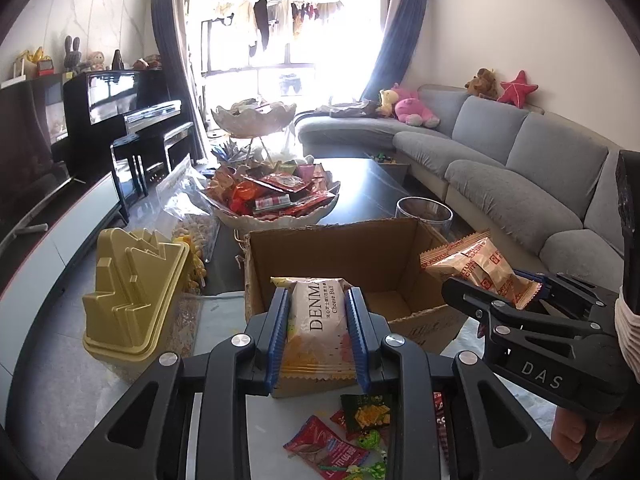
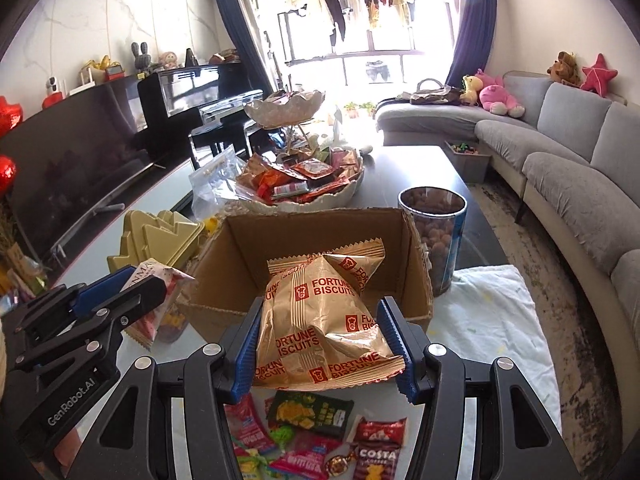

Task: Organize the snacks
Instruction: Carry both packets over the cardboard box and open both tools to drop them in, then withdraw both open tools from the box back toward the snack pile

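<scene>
My left gripper is shut on a white Denmark Cheese Ball packet and holds it just before the near wall of an open cardboard box. My right gripper is shut on a golden Fortune Biscuits bag, held over the box's near edge. The right gripper also shows in the left wrist view with the bag at the box's right side. The left gripper shows in the right wrist view left of the box. The box looks empty inside.
Loose small snack packets lie on the table beneath the grippers. Behind the box stand a tiered shell bowl full of snacks, a clear jar of nuts, and a gold plastic tray at the left. A white cloth lies right.
</scene>
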Demonstrator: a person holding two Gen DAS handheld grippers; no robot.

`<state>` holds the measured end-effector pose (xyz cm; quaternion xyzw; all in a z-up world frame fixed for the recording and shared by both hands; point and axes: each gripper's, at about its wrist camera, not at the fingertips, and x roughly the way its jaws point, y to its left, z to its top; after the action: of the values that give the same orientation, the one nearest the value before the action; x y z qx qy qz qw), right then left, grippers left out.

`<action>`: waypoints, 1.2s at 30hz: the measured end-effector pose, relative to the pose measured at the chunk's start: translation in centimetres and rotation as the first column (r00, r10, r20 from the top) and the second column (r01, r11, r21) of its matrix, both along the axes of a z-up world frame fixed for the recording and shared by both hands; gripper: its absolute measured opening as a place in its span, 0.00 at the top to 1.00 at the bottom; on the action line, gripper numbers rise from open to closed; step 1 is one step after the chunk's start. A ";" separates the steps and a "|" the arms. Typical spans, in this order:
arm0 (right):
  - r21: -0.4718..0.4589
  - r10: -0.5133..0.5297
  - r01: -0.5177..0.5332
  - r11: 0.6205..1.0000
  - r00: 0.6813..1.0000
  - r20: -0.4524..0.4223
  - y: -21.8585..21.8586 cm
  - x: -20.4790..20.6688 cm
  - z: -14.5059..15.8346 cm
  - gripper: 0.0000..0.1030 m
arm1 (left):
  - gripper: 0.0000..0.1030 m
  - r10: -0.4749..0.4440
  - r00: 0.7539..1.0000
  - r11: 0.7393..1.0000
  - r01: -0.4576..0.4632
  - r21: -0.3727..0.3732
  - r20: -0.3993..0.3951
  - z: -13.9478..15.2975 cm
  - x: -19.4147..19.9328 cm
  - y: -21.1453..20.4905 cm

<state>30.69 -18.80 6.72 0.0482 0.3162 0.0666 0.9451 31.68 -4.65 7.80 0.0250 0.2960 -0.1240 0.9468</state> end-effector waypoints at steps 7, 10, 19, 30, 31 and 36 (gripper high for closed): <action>-0.024 0.000 0.000 1.000 1.000 -0.009 0.0 3.0 -0.1 0.45 | 0.72 0.001 0.999 1.000 -0.001 -0.004 -0.033 -0.8 3.7 -0.6; -0.032 -0.002 0.002 0.999 1.000 -0.016 -0.2 4.3 -0.3 0.45 | 0.71 0.001 0.999 1.000 -0.001 0.000 -0.045 -1.2 5.1 -0.8; -0.035 -0.020 0.019 0.999 0.999 -0.046 -0.6 7.3 -1.0 0.29 | 0.37 0.049 0.998 0.998 -0.048 0.031 -0.035 -1.6 7.3 -0.2; -0.067 -0.062 0.061 0.996 0.998 -0.005 -1.3 4.7 -1.1 0.25 | 0.17 0.081 0.997 0.996 -0.080 0.037 -0.015 -1.0 3.4 0.8; -0.062 -0.059 0.059 0.996 0.998 -0.002 -1.3 4.1 -1.0 0.23 | 0.17 0.085 0.996 0.996 -0.084 0.039 -0.010 -0.9 2.8 0.9; -0.039 -0.041 0.042 0.998 0.999 0.003 -1.3 1.5 -1.1 0.22 | 0.14 0.071 0.997 0.997 -0.071 0.034 0.008 -0.8 0.0 0.8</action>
<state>32.17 -20.09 5.60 0.0365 0.3154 0.0409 0.9474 31.68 -3.80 7.01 0.0309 0.2957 -0.0852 0.9510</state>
